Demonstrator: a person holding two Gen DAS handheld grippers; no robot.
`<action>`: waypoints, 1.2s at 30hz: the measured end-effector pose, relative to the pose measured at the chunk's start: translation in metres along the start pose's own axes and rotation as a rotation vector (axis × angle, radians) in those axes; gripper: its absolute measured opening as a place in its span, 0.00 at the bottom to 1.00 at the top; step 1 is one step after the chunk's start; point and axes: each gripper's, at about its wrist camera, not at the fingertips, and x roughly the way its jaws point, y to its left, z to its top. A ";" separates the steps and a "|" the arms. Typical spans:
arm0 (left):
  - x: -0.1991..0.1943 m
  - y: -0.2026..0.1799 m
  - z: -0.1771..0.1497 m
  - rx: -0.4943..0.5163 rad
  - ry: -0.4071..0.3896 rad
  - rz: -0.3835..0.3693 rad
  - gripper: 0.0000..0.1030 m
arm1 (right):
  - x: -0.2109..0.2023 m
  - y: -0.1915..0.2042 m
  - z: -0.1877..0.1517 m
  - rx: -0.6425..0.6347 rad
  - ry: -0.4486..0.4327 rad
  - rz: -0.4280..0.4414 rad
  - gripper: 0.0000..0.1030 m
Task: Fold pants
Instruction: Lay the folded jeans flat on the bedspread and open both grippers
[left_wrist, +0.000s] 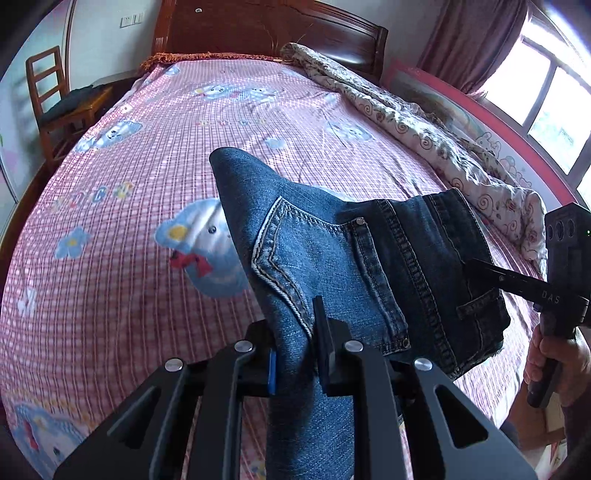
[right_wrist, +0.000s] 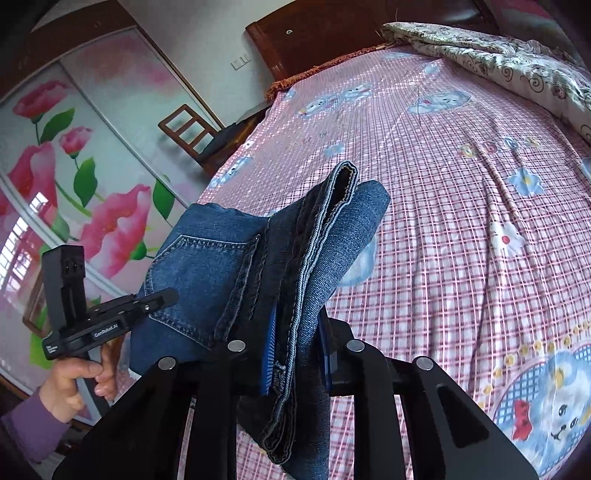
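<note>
From the left wrist, the left tool (left_wrist: 295, 354) is clamped on a fold of the blue jeans (left_wrist: 314, 258), held up above the pink checked bed (left_wrist: 129, 166); the right tool (left_wrist: 476, 267) bites their far edge by the waistband.

From the right wrist, the right tool (right_wrist: 295, 354) pinches the jeans' stacked layers, while the left tool (right_wrist: 162, 297) grips the pocket side.

"DAS" on right gripper (left_wrist: 476, 267), "GenRobot.AI" on left gripper (right_wrist: 162, 297)

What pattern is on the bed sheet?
Pink plaid with blue cartoon bears on the bed sheet; clearest in the right wrist view.
</note>
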 end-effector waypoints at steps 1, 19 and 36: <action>0.002 0.002 0.001 -0.001 0.000 0.002 0.14 | 0.006 -0.003 0.004 0.007 0.001 0.003 0.18; 0.018 0.065 -0.033 -0.165 -0.075 0.168 0.84 | 0.026 -0.073 -0.025 0.268 -0.086 -0.163 0.41; 0.078 -0.011 -0.032 0.054 0.039 0.127 0.93 | 0.085 -0.072 -0.046 0.624 -0.050 0.183 0.00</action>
